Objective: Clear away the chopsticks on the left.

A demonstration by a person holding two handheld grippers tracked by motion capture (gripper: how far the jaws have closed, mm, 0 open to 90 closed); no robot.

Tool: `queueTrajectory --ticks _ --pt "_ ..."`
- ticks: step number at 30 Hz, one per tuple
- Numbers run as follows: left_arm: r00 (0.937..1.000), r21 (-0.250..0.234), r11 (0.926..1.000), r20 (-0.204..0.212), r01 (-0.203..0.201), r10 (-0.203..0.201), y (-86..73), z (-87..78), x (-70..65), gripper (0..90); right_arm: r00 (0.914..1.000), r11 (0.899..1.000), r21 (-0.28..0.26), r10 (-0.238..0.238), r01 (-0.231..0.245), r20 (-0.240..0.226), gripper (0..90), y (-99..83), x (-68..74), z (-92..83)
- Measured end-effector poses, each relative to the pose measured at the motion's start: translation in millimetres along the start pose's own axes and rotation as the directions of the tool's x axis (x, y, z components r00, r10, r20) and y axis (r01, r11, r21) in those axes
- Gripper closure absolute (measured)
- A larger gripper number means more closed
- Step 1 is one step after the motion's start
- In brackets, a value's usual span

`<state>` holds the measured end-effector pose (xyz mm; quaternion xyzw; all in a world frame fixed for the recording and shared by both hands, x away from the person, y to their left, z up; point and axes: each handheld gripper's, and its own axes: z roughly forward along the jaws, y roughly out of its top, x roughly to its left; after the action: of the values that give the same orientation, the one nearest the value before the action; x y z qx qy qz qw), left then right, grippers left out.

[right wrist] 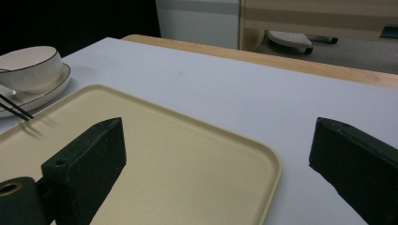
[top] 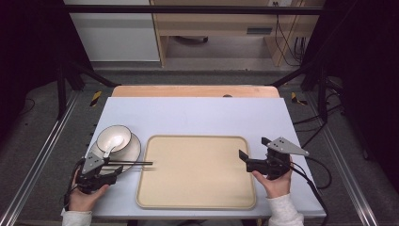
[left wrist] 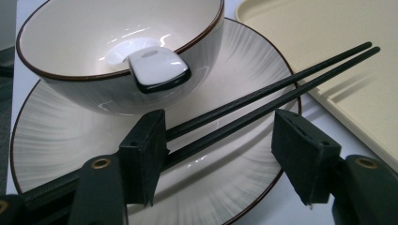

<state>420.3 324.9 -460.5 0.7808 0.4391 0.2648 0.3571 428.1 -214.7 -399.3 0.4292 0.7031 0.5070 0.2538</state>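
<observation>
From above, the person's left hand-held gripper (top: 109,170) sits low at the near left of the tabletop (top: 197,113), right against the plate (top: 133,149) that carries the bowl (top: 114,137), and the pair of black chopsticks (top: 136,163) runs out from it across the plate's rim toward the tan tray (top: 196,172), tips just reaching the tray's left edge. The right hand-held gripper (top: 244,157) rests at the tray's right edge, apparently just waiting its turn. Looking along the left hand-held gripper (left wrist: 225,140), I see why it is set so low and level: the chopsticks (left wrist: 263,96) lie propped on the plate (left wrist: 56,136), so there is room beneath them to come in from the handle end. The two sticks pass between the jaws, hard against the left pad, while the right pad stands clear of them, so the jaws are part-way in and not yet gripping. A white spoon's handle (left wrist: 157,68) hangs over the bowl (left wrist: 117,47) just beyond. Along the right hand-held gripper (right wrist: 216,154), the jaws stand wide with nothing between them, hovering over the tray (right wrist: 187,164); the bowl (right wrist: 30,65) and chopstick tips (right wrist: 16,108) sit far off at the left.
</observation>
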Motion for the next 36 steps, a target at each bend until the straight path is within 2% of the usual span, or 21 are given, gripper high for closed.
queueTrajectory --ticks 14,18,25,36 --pt "0.9998 0.031 0.9994 0.014 0.016 -0.017 -0.1 -1.8 1.4 54.6 1.0 1.0 0.002 0.002 -0.002 -0.003 4.4 0.1 -0.5 -0.2" --pt "0.9998 0.044 0.999 0.019 0.003 -0.004 0.8 -2.6 -0.1 58.4 1.0 1.0 0.004 0.004 -0.004 -0.002 4.4 0.2 -0.7 -0.3" --pt "0.9996 0.05 0.9988 0.027 0.005 -0.006 2.0 -3.7 -1.8 68.3 0.9999 1.0 0.011 0.011 -0.011 -0.001 4.4 -0.3 -0.2 0.9" --pt "0.999 0.066 0.9977 0.043 -0.011 0.008 4.3 -3.1 -7.3 78.8 1.0 1.0 0.01 0.008 -0.008 0.0 4.5 -0.1 -0.6 0.4"
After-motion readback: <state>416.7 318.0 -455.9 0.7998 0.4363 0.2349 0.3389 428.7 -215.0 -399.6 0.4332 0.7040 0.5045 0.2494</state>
